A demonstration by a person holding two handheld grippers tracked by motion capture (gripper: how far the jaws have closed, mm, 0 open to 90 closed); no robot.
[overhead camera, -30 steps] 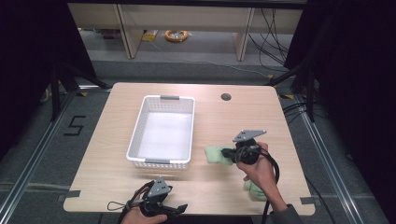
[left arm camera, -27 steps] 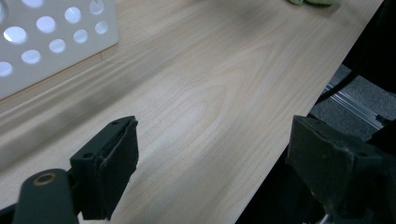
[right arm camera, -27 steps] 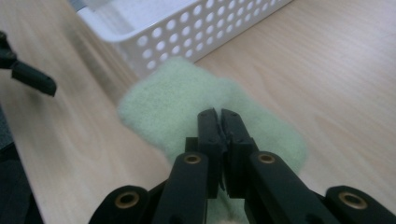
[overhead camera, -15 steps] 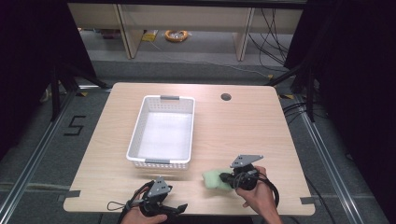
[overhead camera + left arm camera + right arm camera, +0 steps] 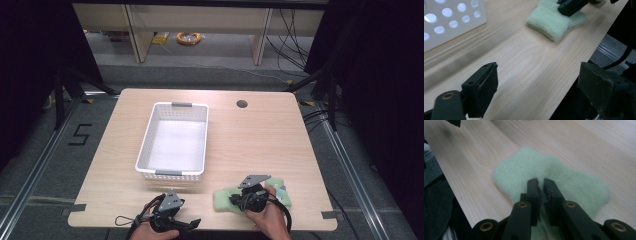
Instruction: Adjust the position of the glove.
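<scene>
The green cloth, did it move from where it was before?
Yes. The green cloth, pinched by the right hand-held gripper, has come toward the table's near edge; it was level with the white basket's near end, now lies below it.

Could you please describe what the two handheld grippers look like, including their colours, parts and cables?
Both are black. The left gripper has two blocky jaws with flat dark pads and brass-coloured pivot rings. The right gripper has the same black jaws and brass rings. Each carries a grey three-cornered plate on top and trails a black cable.
</scene>
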